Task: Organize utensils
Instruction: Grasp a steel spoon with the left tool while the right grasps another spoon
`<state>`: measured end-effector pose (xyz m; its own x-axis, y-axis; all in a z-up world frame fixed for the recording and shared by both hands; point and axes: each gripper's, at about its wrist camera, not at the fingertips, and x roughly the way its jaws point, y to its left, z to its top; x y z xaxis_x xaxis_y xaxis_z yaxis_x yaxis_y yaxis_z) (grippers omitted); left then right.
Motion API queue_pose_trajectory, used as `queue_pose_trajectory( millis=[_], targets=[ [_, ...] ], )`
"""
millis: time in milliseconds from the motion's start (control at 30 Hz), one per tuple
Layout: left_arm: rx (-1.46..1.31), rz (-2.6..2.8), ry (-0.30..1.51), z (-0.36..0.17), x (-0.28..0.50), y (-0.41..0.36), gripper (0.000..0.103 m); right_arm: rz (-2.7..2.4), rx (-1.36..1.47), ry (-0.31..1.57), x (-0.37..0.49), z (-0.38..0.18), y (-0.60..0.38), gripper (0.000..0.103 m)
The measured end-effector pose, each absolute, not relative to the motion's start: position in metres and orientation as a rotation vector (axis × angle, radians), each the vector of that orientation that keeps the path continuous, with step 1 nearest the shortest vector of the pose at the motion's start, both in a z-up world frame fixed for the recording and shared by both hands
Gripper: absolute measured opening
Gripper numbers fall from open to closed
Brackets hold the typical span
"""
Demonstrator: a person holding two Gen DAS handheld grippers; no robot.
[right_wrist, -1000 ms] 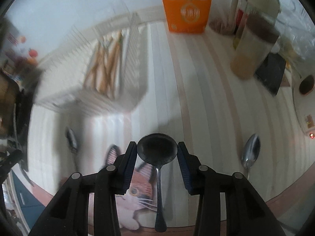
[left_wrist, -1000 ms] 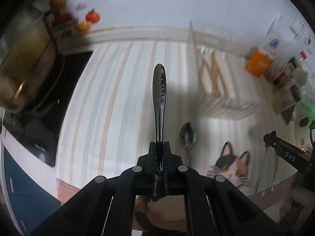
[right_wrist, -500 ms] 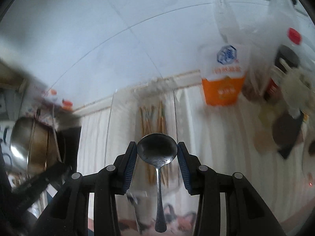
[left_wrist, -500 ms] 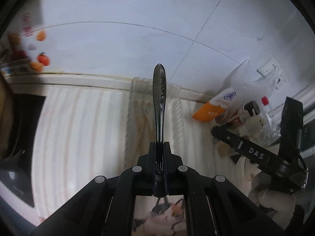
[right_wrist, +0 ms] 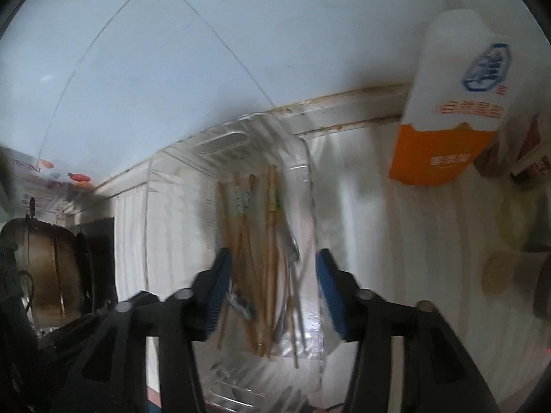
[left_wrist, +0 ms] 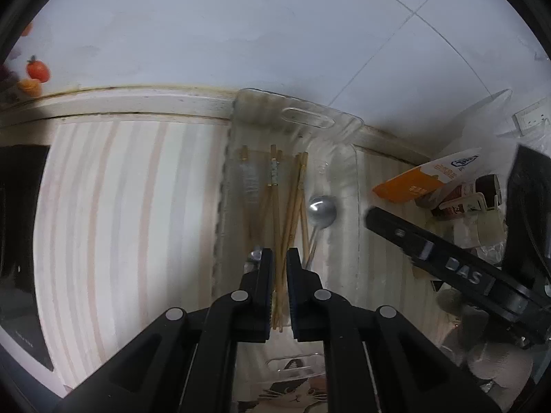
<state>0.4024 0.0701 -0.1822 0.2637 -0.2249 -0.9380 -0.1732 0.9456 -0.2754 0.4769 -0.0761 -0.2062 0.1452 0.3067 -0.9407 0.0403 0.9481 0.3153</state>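
A clear plastic tray [left_wrist: 306, 117] [right_wrist: 224, 141] lies against the wall with several wooden chopsticks [left_wrist: 275, 206] [right_wrist: 244, 241] in it. A steel spoon [left_wrist: 322, 208] rests in the tray right of them, and shows blurred in the right wrist view [right_wrist: 291, 241]. My left gripper [left_wrist: 279, 256] hangs over the tray's near part. Its jaws are opening with a narrow gap and grip nothing; a metal tip [left_wrist: 255, 254] shows beside the left finger. My right gripper [right_wrist: 273, 258] is above the chopsticks, jaws opening wide and empty. One of its fingers [left_wrist: 430, 251] crosses the left wrist view.
An orange-and-white packet [left_wrist: 413, 186] [right_wrist: 444, 137] and jars [left_wrist: 465, 196] stand right of the tray. A dark stove [left_wrist: 17, 223] and a browned pan [right_wrist: 44, 275] are at the left. The counter has a striped cover [left_wrist: 120, 206] and a cat-print mat [left_wrist: 292, 392].
Both grippers travelled from the open counter to above the tray. The left let go of the utensil it held upright. The right's jaws widened and its spoon dropped into the tray.
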Motion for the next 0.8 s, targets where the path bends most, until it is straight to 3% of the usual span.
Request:
queue_pose_trajectory(
  millis=[67, 133, 233, 300, 500, 800],
  targets=[
    [-0.291, 0.016, 1.276, -0.172, 0.393, 0.069, 0.028, 0.174, 0.286, 1.387, 0.465, -0.194, -0.087, 0.059],
    [-0.247, 0.071, 1.214, -0.161, 0.377, 0.072, 0.066, 0.153, 0.266, 1.342, 0.448, -0.178, -0.101, 0.065],
    [-0.193, 0.152, 1.103, -0.147, 0.348, 0.078, 0.081, 0.108, 0.234, 1.273, 0.413, -0.158, -0.122, 0.071],
    [-0.168, 0.207, 1.056, -0.146, 0.327, 0.083, 0.103, 0.062, 0.238, 1.24, 0.385, -0.15, -0.143, 0.072],
    [-0.13, 0.287, 1.124, -0.184, 0.287, 0.088, 0.103, -0.074, 0.258, 1.222, 0.327, -0.157, -0.202, 0.073],
    [-0.077, 0.376, 1.277, -0.259, 0.234, 0.074, 0.103, -0.218, 0.204, 1.403, 0.268, -0.242, -0.246, 0.073]
  ],
)
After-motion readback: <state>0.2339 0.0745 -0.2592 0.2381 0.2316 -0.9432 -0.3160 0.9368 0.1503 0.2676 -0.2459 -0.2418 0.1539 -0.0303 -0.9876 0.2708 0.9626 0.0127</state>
